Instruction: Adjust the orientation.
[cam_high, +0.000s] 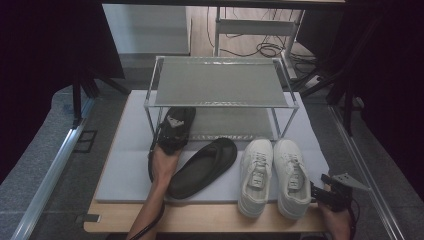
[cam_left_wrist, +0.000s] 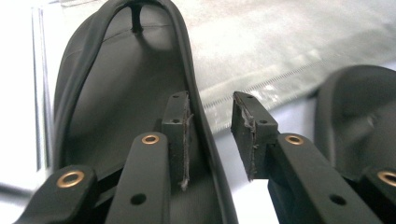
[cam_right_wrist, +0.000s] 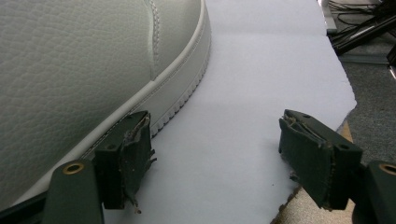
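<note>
A black sandal (cam_high: 176, 124) lies with its toe on the lower shelf of a metal shoe rack (cam_high: 220, 102). My left gripper (cam_high: 169, 144) is at its heel end. In the left gripper view the jaws of this gripper (cam_left_wrist: 210, 107) straddle the sandal's (cam_left_wrist: 116, 93) side rim, one pad inside and one outside with a gap showing, so it is open. A second black sandal (cam_high: 205, 167) lies on the white mat (cam_high: 125, 165). Two white sneakers (cam_high: 275, 175) stand side by side to its right. My right gripper (cam_high: 320, 192) is open and empty beside the right sneaker's (cam_right_wrist: 70, 70) heel.
The rack's top shelf (cam_high: 220, 82) is bare mesh. The mat (cam_right_wrist: 261, 70) ends in a ragged edge just right of my right gripper (cam_right_wrist: 215, 135), with the wooden table edge (cam_high: 210, 220) beyond. The second sandal (cam_left_wrist: 359, 112) is close on the left gripper's right.
</note>
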